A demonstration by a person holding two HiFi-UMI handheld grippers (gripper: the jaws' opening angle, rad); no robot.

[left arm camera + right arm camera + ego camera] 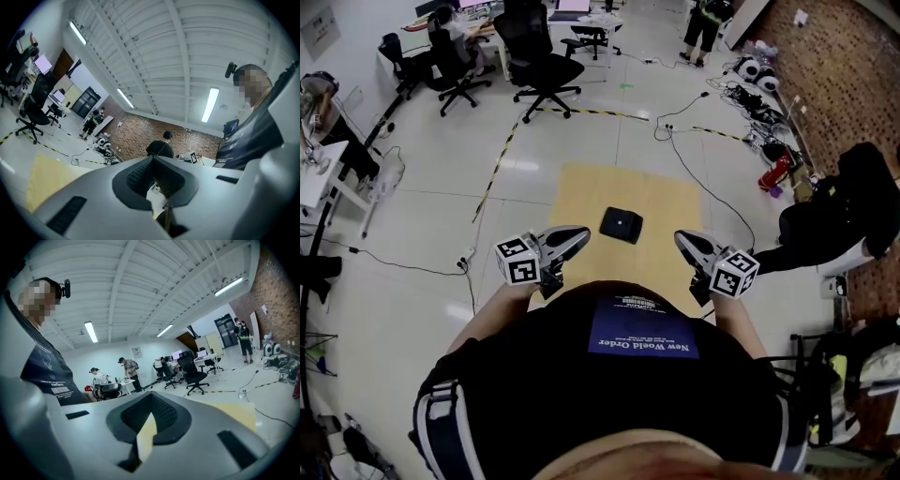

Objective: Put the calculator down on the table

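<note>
Gripping state, left gripper point(582, 233): jaws pressed together with nothing between them; it hangs over the near left edge of the table, tips aimed toward the middle.
Left marker cube point(517, 260): at that gripper's rear, just above the person's dark shirt point(581, 394).
Table point(581, 192): pale wood, small, standing on a white floor point(422, 225).
Calculator point(621, 225): black, lying flat on the table top, between the two grippers and a little beyond their tips, touched by neither.
Right gripper point(681, 237): jaws closed on each other, empty; it hangs over the table's near right edge, apart from the calculator.
Right marker cube point(735, 272): at that gripper's rear.
</note>
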